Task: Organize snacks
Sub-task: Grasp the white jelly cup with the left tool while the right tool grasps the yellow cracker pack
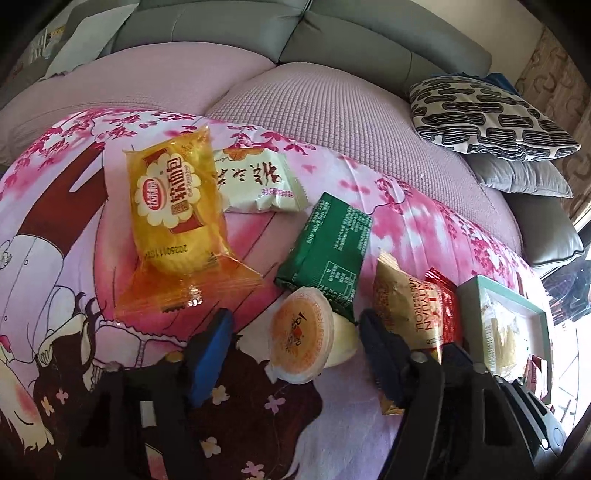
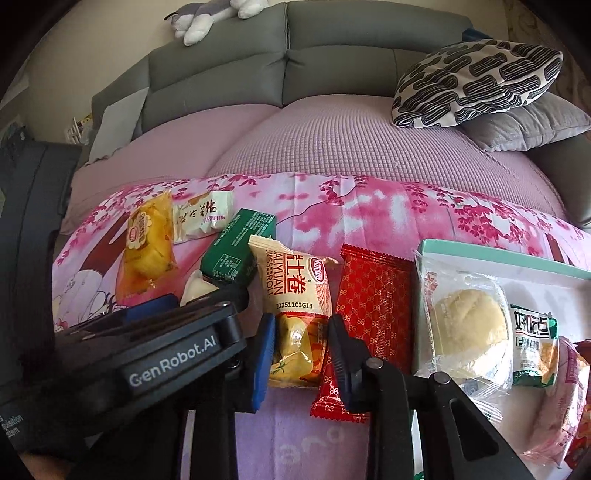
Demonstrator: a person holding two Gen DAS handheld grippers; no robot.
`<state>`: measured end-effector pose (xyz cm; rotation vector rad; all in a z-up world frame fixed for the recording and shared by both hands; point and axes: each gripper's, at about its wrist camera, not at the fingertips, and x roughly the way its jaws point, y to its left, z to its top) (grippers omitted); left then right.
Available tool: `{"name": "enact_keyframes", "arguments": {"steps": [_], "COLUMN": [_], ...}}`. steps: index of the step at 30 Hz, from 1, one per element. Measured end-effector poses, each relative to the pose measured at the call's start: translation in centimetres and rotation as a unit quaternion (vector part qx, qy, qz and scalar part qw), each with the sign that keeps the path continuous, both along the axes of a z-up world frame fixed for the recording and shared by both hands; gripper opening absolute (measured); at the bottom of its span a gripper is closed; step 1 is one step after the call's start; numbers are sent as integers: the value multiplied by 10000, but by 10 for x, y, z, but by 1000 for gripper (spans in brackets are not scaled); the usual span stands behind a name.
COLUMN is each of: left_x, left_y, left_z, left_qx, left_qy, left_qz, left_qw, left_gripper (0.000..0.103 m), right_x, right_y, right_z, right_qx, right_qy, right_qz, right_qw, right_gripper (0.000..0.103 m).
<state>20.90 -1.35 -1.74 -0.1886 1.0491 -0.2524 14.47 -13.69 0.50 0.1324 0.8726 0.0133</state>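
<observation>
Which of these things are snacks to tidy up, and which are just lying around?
Snacks: orange soft-bread packet, white pastry packet, green foil packet, round orange-lidded jelly cup, cream Swiss-roll packet, red patterned packet.

Lying around: black-and-white patterned cushion, grey plush toy.

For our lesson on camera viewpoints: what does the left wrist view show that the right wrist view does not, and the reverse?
Only the left wrist view shows the round orange foil lid of the small plastic jelly cup, lying between the open left gripper.

Only the right wrist view shows the grey-and-white plush toy on the sofa back, and the right gripper.

Both show the green foil snack packet.
</observation>
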Motion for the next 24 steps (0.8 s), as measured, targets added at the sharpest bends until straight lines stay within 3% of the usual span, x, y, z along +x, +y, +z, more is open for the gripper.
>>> {"name": "enact_keyframes", "arguments": {"steps": [5, 19, 24], "left_x": [-1, -7, -12], "left_y": [5, 11, 16], "left_z": [-1, 3, 10], "left_qx": [100, 165, 167], "left_qy": [-26, -73, -117], "left_qz": [66, 141, 269], "left_qw": [9999, 9997, 9994], "left_gripper": [49, 49, 46], "right_x": [0, 4, 2], "right_y": [0, 4, 5], "right_z": [0, -7, -4], "right_qx": [44, 20, -47], "right_qy": [-4, -213, -281], "right_qz": [1, 80, 105], "right_qw": [10000, 9997, 9995], "right_gripper": [31, 33, 26]}}
